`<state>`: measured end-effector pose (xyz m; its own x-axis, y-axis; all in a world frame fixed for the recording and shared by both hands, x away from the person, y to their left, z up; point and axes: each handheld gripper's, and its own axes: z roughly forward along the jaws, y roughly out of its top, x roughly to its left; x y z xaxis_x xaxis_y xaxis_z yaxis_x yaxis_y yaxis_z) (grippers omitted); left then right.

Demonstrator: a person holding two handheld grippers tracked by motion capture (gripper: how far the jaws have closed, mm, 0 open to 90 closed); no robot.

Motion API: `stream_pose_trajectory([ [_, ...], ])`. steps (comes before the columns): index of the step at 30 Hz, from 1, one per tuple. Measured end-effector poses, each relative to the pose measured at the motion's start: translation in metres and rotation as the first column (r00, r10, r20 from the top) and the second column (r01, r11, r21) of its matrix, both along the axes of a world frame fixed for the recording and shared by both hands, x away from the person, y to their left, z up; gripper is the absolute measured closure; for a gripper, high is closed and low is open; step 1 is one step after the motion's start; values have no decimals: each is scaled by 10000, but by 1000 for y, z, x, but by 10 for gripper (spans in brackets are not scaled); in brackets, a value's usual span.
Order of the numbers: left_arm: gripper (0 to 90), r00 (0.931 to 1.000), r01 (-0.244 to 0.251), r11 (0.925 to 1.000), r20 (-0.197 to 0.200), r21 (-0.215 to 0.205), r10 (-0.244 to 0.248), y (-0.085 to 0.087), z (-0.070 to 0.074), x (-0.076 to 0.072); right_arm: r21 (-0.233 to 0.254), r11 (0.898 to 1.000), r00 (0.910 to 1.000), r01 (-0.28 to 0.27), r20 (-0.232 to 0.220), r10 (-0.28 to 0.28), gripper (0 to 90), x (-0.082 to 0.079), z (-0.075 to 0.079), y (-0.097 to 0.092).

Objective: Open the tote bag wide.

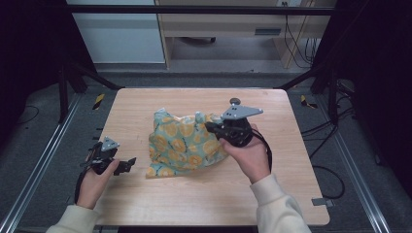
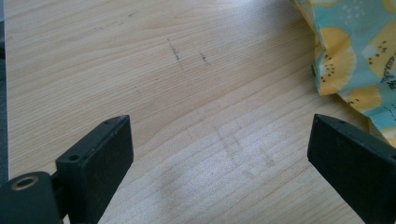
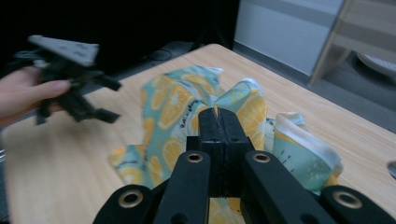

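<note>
A teal cloth (image 1: 182,145) printed with yellow citrus slices lies bunched on the wooden table (image 1: 204,199). My right gripper (image 1: 210,127) is shut on a fold at the cloth's right top, which is pulled up into a peak. In the right gripper view the jaws are pressed together (image 3: 218,117) with the cloth (image 3: 168,107) gathered around their tips. My left gripper (image 1: 124,165) rests near the table's left edge, open and holding nothing, a short way left of the cloth. In the left gripper view (image 2: 219,140) bare wood lies between the jaws and a cloth corner (image 2: 359,42) sits at the upper right.
The table's left edge (image 1: 104,145) runs close to my left hand. Dark frame posts (image 1: 63,92) stand at both back corners. Cables (image 1: 325,131) trail on the floor to the right. A wooden cabinet (image 1: 218,29) stands behind the table. Bare wood lies in front of the cloth.
</note>
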<state>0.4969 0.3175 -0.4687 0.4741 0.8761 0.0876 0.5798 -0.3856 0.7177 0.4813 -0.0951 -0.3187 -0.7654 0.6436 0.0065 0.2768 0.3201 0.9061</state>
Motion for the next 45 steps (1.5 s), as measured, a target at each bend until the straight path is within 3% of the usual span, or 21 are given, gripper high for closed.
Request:
stream_pose_trajectory([
  [1,66,10000,28,10000,-17,24,-28,1,0,0,28,9999,9999,-103,89,103,900,-6,1,2],
  [2,66,10000,31,10000,-23,17,-31,1,0,0,-45,9987,9985,-502,234,503,900,-25,2,6],
  [4,66,10000,60,10000,-35,-20,-60,0,0,0,-42,9980,9977,-628,235,629,900,-31,0,6],
  [6,67,9999,125,9999,-94,-32,-125,-1,0,0,-272,9932,9935,-1132,58,1134,900,-55,-13,8],
  [8,70,9997,186,9998,-130,-21,-186,-4,0,-1,-371,9918,9925,-1220,-8,1221,900,-60,-19,9],
  [9,77,9996,251,9997,-128,-5,-251,-5,0,-1,-549,9881,9893,-1433,-362,1415,900,-71,-38,10],
  [10,77,9994,310,9995,-129,-10,-310,-6,1,-2,-549,9881,9893,-1433,-362,1415,900,-71,-38,10],
  [15,92,9980,626,9978,70,-205,-625,-12,9,-7,-715,9848,9814,-1583,-1215,1489,900,-77,-79,8],
  [17,104,9970,749,9968,231,-275,-742,-15,15,-8,-767,9848,9780,-1556,-1525,1426,900,-75,-95,8],
  [21,124,9920,1142,9929,581,-328,-1122,-22,35,-9,-688,9878,9772,-1398,-1704,1265,899,-71,-112,6],
  [26,124,9825,1594,9869,1013,-257,-1561,-34,67,-5,-664,9898,9779,-1259,-1762,1126,898,-69,-117,4],
  [29,124,9761,1940,9806,1047,-271,-1902,-43,86,3,-612,9901,9763,-1262,-1848,1130,896,-69,-121,4],
  [31,122,9732,2206,9753,670,-56,-2198,-54,96,12,-591,9906,9760,-1231,-1877,1101,893,-70,-122,4],
  [34,118,9689,2417,9703,534,55,-2417,-67,101,23,-518,9914,9748,-1201,-1950,1079,888,-69,-124,0],
  [38,117,9623,2710,9610,92,552,-2719,-85,99,37,-414,9931,9755,-1097,-1962,996,884,-69,-125,-5],
  [41,121,9564,2917,9546,-314,611,-2903,-97,96,45,-407,9928,9728,-1128,-2082,1019,875,-69,-128,-7],
  [43,177,9515,3070,9467,-531,973,-3030,-106,92,49,-475,9920,9714,-1170,-2134,1044,874,-69,-130,-6],
  [45,288,9473,3186,9389,-794,1302,-3104,-112,87,52,-530,9911,9701,-1219,-2174,1077,873,-70,-132,-4],
])
